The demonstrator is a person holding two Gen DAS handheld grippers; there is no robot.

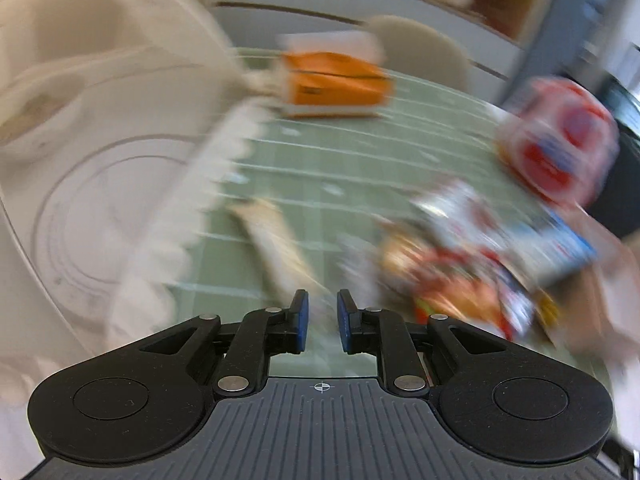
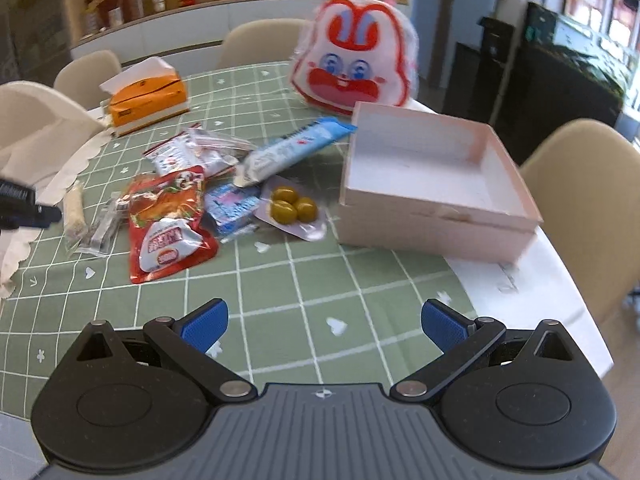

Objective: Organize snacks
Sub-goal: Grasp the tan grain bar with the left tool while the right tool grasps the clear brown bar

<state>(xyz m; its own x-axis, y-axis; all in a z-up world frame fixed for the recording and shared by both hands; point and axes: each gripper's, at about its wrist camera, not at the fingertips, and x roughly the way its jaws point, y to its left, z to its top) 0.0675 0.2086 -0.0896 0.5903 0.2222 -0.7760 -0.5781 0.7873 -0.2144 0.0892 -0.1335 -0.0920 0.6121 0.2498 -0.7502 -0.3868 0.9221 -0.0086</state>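
Reach step, nothing boxed yet: left gripper (image 1: 322, 320) nearly clenched and empty, right gripper (image 2: 324, 326) released wide and empty, snack pile (image 2: 192, 196) lying at its eleven o'clock, pink box (image 2: 436, 216) empty at one o'clock; next calls for grasping one packet.

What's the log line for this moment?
left gripper: shut, empty | right gripper: open, empty | pink box: empty | snacks: on table
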